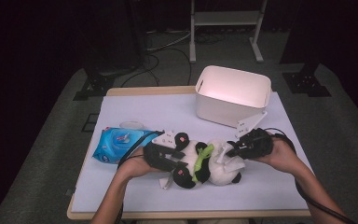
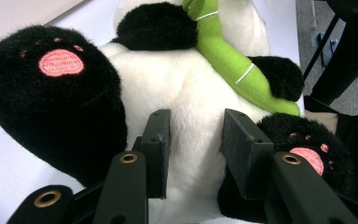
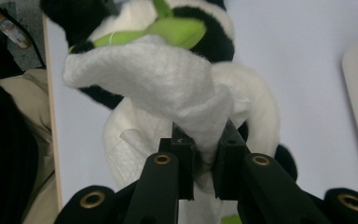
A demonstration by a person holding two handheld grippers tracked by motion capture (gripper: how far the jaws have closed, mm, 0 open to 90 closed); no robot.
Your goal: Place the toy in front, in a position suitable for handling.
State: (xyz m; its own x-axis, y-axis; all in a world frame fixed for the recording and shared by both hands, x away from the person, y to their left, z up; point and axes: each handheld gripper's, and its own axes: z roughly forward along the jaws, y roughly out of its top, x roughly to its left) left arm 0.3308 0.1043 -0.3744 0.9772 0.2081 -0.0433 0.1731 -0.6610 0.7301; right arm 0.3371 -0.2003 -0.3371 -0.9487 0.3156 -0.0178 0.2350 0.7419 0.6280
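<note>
A black-and-white panda plush [image 1: 214,170] lies on its back on the white table top [image 1: 158,109], a green bamboo stalk [image 1: 203,157] across its chest. My left gripper [image 1: 179,161] is shut on its lower body; in the left gripper view the pads [image 2: 156,140] press into the white belly fur [image 2: 191,93] between the two black feet. My right gripper [image 1: 230,150] is at the panda's head end, shut on a white wipe [image 3: 158,74]. The wipe drapes over the panda's head [image 3: 261,107] under the bamboo [image 3: 172,30].
A blue pack of wet wipes [image 1: 116,144] lies left of the plush, just behind my left hand. An open white bin [image 1: 233,95] stands at the back right of the table. Dark stands and cables are on the floor beyond.
</note>
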